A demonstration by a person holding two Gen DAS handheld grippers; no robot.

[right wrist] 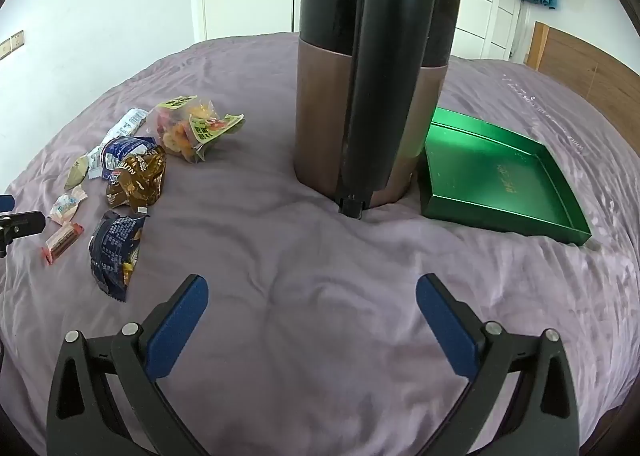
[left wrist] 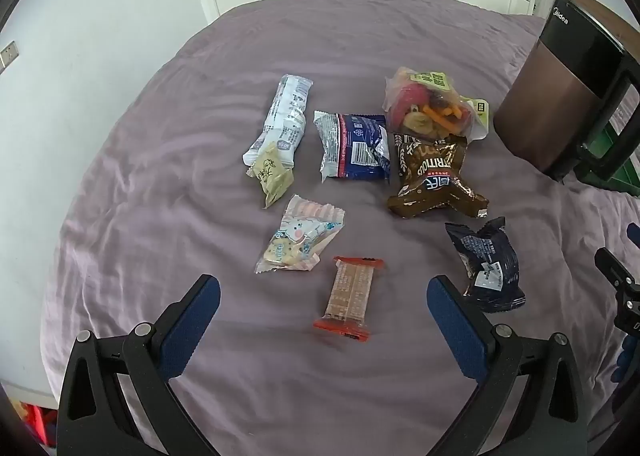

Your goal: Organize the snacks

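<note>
Both hand-held grippers gape empty, left hand-held gripper (left wrist: 323,306), right hand-held gripper (right wrist: 312,304); red-ended wafer bar (left wrist: 347,302) lies on the bed, left of the kettle (right wrist: 372,96); recommend pinching its long sides, then lifting squarely.

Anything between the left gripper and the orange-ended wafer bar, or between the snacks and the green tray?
Nothing blocks the left gripper: jaws open, the wafer bar lies just ahead on bare sheet. The tall brown-and-black appliance stands upright between the snack pile and the green tray.
</note>
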